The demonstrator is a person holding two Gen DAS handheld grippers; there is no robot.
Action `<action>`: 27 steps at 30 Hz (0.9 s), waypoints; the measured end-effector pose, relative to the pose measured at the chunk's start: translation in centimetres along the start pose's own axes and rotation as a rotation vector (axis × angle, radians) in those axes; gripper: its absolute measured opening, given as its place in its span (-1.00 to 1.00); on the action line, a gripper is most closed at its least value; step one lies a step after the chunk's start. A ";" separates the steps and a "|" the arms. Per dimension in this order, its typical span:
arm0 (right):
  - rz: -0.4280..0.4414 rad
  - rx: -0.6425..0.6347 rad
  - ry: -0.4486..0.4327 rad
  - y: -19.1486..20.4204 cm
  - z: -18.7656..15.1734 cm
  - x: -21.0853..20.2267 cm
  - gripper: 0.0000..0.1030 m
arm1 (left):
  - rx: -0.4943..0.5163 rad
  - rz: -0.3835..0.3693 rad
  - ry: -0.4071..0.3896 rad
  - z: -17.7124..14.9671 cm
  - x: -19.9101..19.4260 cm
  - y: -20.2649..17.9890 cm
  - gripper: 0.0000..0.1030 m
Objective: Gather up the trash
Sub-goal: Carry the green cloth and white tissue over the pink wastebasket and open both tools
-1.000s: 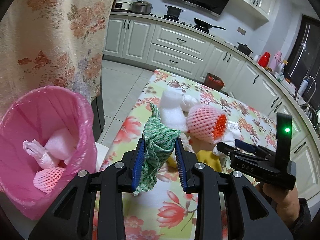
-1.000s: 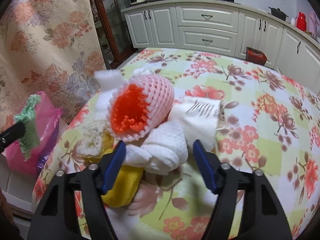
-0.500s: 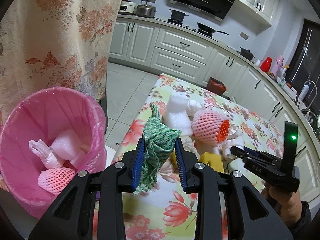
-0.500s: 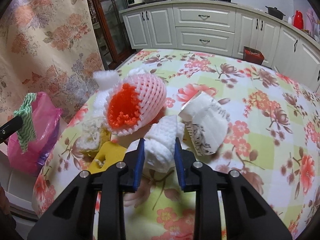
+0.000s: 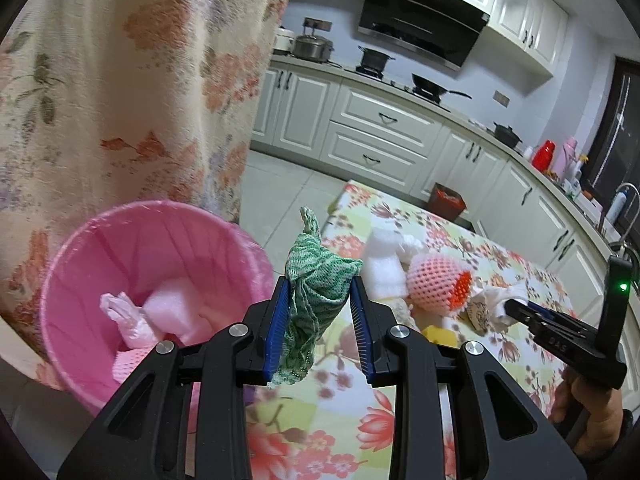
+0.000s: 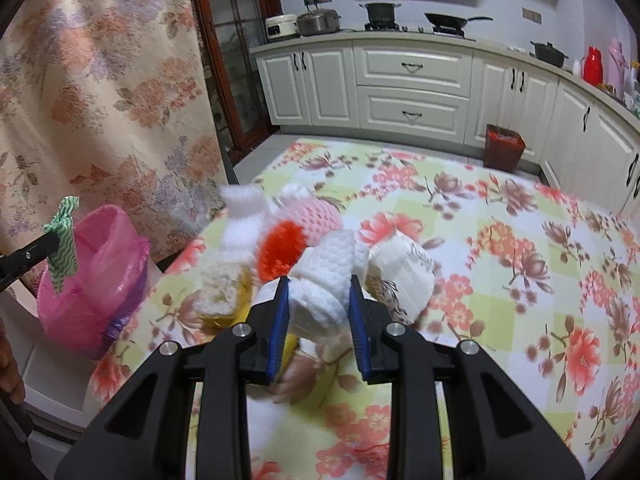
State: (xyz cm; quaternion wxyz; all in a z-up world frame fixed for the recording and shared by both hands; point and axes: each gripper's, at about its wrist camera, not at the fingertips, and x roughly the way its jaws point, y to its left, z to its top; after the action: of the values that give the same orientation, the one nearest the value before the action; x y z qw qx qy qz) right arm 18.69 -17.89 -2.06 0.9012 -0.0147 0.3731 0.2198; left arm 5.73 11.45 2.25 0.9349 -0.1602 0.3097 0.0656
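Green mesh cloth [image 5: 316, 304] clamped between left gripper [image 5: 320, 320] fingers, held just beside rim of pink-lined trash bin [image 5: 80, 264]; bin holds foam scraps. White foam wrap [image 6: 324, 284] pinched in right gripper [image 6: 318, 308] fingers, above floral bench [image 6: 500, 264]. Pink foam fruit net [image 6: 316, 220], crumpled paper [image 6: 404, 268], yellow sponge [image 6: 224, 292] clustered on bench near edge.

Green-white zigzag cloth [image 5: 316, 292], pink bin liner [image 5: 132, 248], white foam [image 6: 324, 280], floral tablecloth [image 6: 520, 264].
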 end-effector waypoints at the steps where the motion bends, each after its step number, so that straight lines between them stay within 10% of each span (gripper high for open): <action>1: 0.005 -0.006 -0.005 0.4 0.2 -0.2 -0.46 | -0.002 0.006 -0.006 0.0 -0.3 0.3 -0.46; 27: 0.203 -0.264 -0.073 17.8 5.5 -0.8 -0.46 | -0.095 0.171 -0.138 1.2 -6.8 9.4 -0.46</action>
State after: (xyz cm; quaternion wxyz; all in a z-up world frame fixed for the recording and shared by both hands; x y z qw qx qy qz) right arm 14.66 -1.05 4.90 0.8776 -0.0874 0.3073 0.3573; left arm -1.09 20.59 4.82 0.9364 -0.1722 0.2538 0.1707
